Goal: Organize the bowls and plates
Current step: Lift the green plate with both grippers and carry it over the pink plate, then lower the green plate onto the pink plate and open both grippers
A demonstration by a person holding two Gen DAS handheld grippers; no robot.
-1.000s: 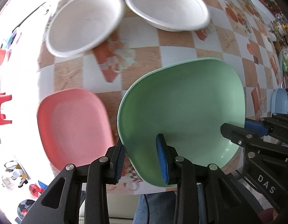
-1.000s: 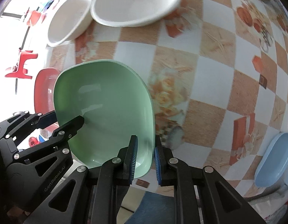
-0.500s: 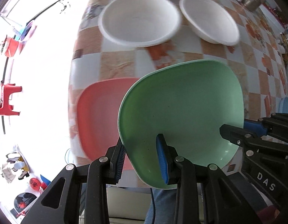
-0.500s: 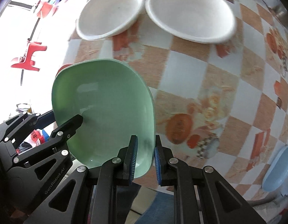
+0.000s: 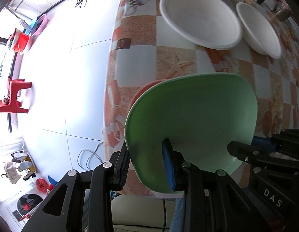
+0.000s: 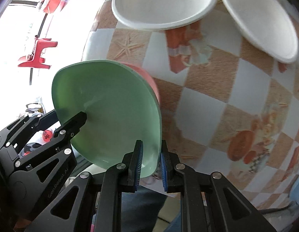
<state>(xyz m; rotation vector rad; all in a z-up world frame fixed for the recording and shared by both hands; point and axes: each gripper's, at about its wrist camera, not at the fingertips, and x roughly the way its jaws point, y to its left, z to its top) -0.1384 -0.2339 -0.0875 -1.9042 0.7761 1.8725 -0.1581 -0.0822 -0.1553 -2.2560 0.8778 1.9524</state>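
Observation:
Both grippers hold a green square plate (image 5: 194, 116) (image 6: 108, 108) above the table's left corner. My left gripper (image 5: 147, 164) is shut on the plate's near left rim, and my right gripper (image 6: 151, 162) is shut on its near right rim. Each gripper shows in the other's view, the right gripper (image 5: 254, 145) at the plate's right edge, the left gripper (image 6: 70, 123) at its left edge. Under the green plate lies a pink plate (image 5: 143, 91) (image 6: 147, 77); only a sliver of its rim shows.
Large white bowls (image 5: 199, 17) (image 6: 163, 2) stand further back on the checked tablecloth (image 5: 168, 63), with another white bowl (image 5: 259, 29) to their right. The table's left edge drops to a bright tiled floor with a red stool (image 5: 13, 96). A cable (image 5: 87, 156) lies on the floor.
Both grippers have carried the green plate to the left, from beside the pink plate to over it. The pink plate is now almost hidden beneath it.

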